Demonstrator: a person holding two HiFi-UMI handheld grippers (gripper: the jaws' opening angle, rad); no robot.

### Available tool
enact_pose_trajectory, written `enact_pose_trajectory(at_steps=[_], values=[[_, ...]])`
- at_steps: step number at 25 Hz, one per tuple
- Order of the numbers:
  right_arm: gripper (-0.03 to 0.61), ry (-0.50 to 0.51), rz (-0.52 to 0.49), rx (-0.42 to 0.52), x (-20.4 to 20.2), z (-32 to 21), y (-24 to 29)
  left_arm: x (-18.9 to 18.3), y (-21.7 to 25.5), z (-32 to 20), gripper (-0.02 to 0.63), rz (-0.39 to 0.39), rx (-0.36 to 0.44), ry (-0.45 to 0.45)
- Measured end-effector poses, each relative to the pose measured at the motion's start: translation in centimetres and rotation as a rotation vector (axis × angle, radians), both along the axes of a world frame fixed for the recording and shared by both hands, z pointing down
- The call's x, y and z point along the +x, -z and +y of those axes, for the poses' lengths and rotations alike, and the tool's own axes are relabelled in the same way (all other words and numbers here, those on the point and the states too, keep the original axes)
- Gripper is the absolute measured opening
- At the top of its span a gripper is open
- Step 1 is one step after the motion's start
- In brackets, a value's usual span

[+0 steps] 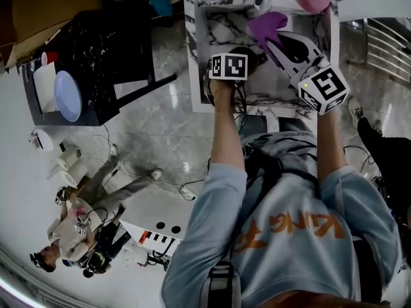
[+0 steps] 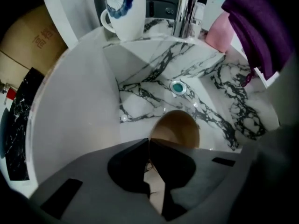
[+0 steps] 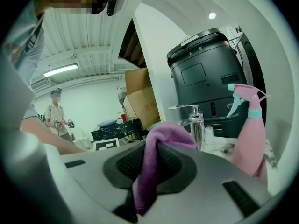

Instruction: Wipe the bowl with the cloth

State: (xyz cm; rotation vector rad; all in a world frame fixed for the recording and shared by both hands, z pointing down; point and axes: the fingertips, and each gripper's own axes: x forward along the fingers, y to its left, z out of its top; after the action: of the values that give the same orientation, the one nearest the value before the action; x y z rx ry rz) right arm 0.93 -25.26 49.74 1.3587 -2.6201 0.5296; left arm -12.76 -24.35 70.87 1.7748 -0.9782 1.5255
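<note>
- Two tools are in use: the left tool is clamped on the rim of the brown bowl, which is held low inside the marble sink.
- The right tool is closed on the purple cloth, which is held apart from the bowl.
- Farther back, a mug, a faucet and a pink spray bottle are seen on the bench.

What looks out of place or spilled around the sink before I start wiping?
Nothing stands out. The bowl sits in the marble sink with the left gripper shut on its near rim, and the right gripper clamps the purple cloth. No spill or damage shows.
</note>
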Motion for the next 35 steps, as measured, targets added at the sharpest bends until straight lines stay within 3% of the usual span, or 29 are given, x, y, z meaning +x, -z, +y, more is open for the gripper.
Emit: enact_pose_trajectory(at_steps=[10, 24, 29, 35], values=[[0.075, 0.064, 0.016, 0.057, -0.9, 1.9, 3.3, -0.4, 8.3, 1.1, 0.028, 0.149, 0.209, 0.161], [0.075, 0.264, -0.003, 0.239, -4.1, 5.7, 10.9, -3.7, 23.0, 4.8, 0.028, 0.636, 0.638, 0.321], [0.075, 0.326, -0.03, 0.315, -4.8, 6.3, 13.8, -4.1, 27.0, 5.4, 0.028, 0.775, 0.737, 0.31], [0.075, 0.483, -0.056, 0.379, -5.9, 8.3, 16.5, -2.7, 30.2, 6.1, 0.028, 0.888, 0.785, 0.248]])
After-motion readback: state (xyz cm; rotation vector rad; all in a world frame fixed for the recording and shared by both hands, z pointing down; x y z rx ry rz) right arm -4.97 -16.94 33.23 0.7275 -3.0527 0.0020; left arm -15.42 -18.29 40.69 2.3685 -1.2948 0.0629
